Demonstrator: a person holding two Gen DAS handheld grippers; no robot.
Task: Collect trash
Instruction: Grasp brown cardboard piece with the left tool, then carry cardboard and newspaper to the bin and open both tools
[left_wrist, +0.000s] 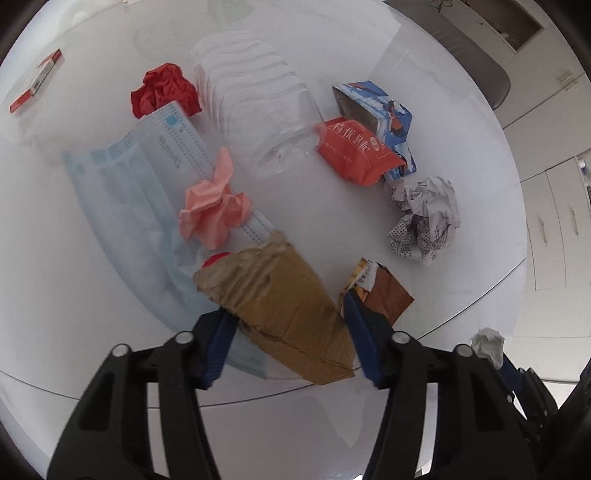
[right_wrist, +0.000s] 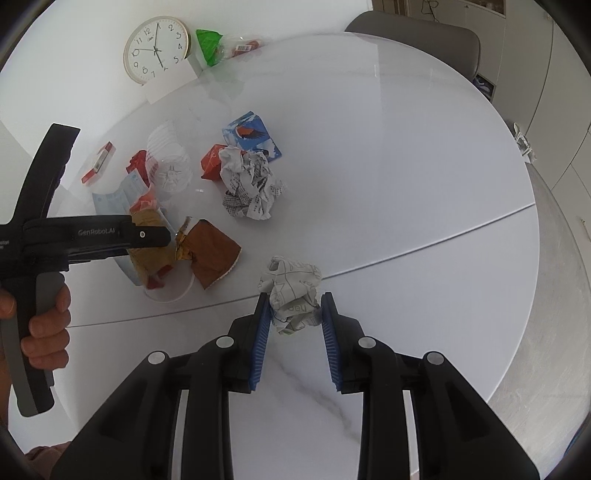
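Clock (right_wrist: 156, 50) only in right view; right tool (right_wrist: 295, 314) pinching paper ball (right_wrist: 293, 295); left tool (left_wrist: 284, 325) gripping brown parcel (left_wrist: 280, 306).

Both wrist cams look steeply down, close over white table (left_wrist: 369, 206); both see the trash pile.

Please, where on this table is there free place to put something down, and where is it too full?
Free: the wide bare table right of the large newspaper ball, out to the rim, and the strip in front of the seam. Crowded: the left cluster around the clear bottle, face mask and brown packet.
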